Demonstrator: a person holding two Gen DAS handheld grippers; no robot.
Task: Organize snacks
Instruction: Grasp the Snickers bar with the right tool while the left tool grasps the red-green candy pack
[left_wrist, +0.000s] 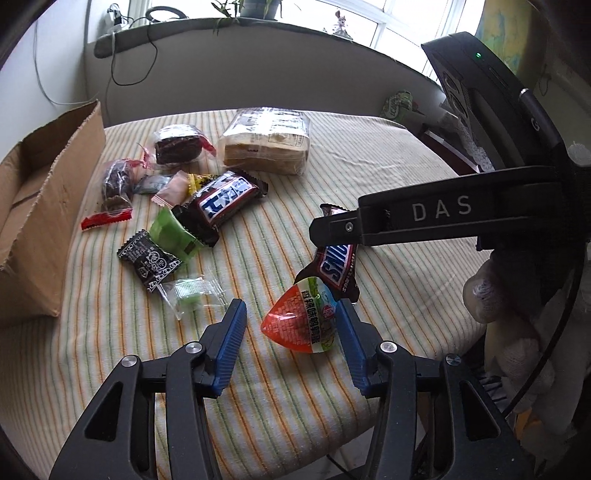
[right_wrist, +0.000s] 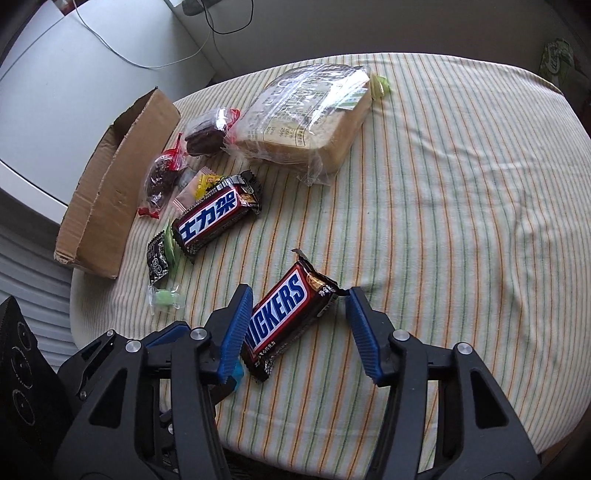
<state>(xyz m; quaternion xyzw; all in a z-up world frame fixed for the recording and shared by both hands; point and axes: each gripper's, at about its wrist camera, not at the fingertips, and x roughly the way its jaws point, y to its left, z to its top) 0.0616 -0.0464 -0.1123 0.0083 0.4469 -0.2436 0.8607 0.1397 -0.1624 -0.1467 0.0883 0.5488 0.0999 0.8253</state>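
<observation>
Right wrist view: my right jaws gape around a Snickers bar on the striped tabletop.
Left wrist view: my left jaws spread wide, an orange egg-shaped snack between them, touching the right pad; a cardboard box sits at the left edge; a second bar, small candies and bagged bread lie beside it.

The left gripper, of matte black plastic, has ribbed blue finger pads and silver round screws. The right gripper looks alike; its side bears white "DAS" lettering.
</observation>
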